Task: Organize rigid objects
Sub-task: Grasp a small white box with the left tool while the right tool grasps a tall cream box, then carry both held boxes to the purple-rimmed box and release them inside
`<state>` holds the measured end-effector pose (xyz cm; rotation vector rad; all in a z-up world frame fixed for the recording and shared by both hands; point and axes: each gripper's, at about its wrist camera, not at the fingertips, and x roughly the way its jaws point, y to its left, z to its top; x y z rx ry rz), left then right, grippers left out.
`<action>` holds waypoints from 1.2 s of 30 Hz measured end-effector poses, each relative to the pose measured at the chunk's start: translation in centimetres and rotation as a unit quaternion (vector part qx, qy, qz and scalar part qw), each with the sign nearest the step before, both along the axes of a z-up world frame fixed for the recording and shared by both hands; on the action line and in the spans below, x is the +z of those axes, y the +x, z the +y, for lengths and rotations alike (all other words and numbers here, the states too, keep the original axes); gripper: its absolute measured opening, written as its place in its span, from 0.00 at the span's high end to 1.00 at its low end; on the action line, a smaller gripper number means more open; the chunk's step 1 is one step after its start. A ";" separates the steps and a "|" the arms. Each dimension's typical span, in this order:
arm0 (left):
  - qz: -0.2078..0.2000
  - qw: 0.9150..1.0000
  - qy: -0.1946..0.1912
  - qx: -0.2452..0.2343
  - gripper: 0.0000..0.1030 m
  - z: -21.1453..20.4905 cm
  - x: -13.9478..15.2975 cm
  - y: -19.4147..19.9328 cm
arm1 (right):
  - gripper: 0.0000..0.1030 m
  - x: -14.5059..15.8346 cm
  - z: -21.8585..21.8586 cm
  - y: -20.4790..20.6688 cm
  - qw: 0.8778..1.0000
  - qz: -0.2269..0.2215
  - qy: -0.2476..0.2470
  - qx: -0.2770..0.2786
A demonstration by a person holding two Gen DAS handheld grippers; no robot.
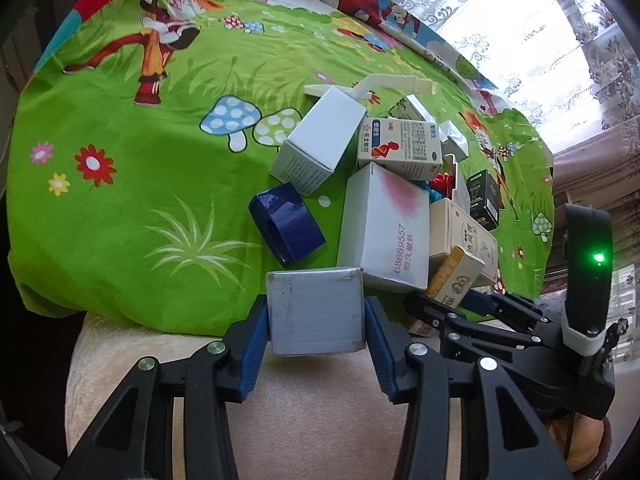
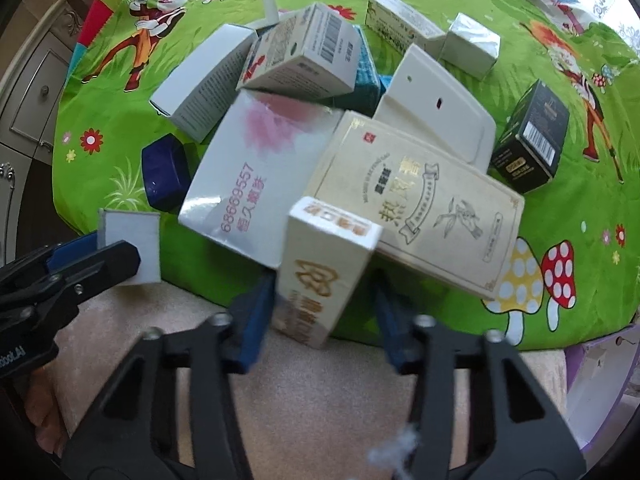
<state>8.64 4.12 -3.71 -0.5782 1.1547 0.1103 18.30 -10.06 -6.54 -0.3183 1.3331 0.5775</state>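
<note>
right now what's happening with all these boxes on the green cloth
A person is sorting a pile of boxes with two handheld grippers. The left gripper clamps a small grey box at the near edge of the green cloth. The right gripper straddles a cream and gold box; whether both pads press it is unclear.

Cartoon bedsheet (image 1: 132,208) (green), lace curtain (image 1: 532,40)
</note>
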 end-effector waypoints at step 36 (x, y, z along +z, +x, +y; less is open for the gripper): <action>-0.085 0.971 0.221 -0.046 0.54 -7.0 7.1 -0.5 | 0.64 7.7 -8.0 -3.0 0.989 -0.138 0.044 -0.039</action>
